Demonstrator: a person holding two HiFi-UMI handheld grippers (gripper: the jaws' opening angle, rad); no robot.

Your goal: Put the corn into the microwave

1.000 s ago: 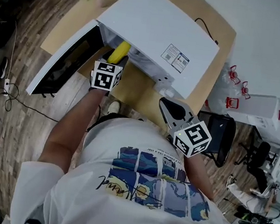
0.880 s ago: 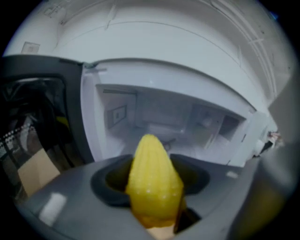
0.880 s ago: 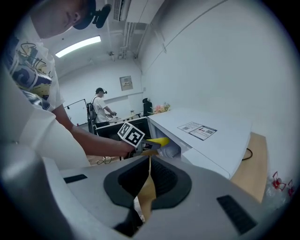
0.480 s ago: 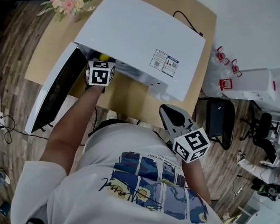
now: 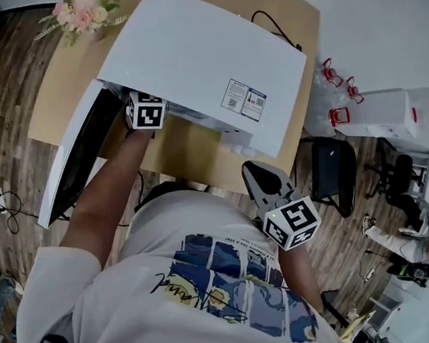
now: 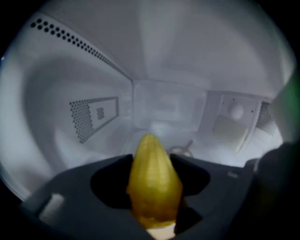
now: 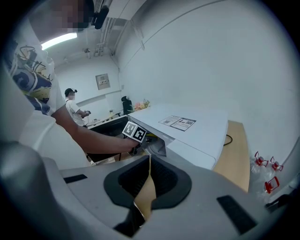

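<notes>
The corn (image 6: 151, 164) is gripped between the jaws of the left gripper (image 6: 152, 180), which are spread wide around the yellow cob, the dark pads being pressed against both of its sides. In the left gripper view, low in the middle of the frame, the cob is seen with its pointed tip aimed toward the back wall inside the white microwave (image 5: 203, 66); whether it touches the oven floor cannot be told. A perforated vent panel (image 6: 91, 117) is seen on the left inner wall. In the head view the microwave is set on a wooden table (image 5: 292, 30) in the upper middle of the frame, with its door (image 5: 78, 151) swung open toward the lower left. The left gripper's marker cube is seen right at the oven mouth, and the jaws and the corn are hidden by the oven's top. A bunch of flowers (image 5: 79, 9) is placed on the table at the upper left, and a black cable (image 5: 266, 23) is seen behind the oven. The right gripper (image 5: 263, 182) is held well apart from the oven, right of centre and off the table's near edge; its jaws are brought together, with only a thin slit left between the pads, and nothing is held in them.
</notes>
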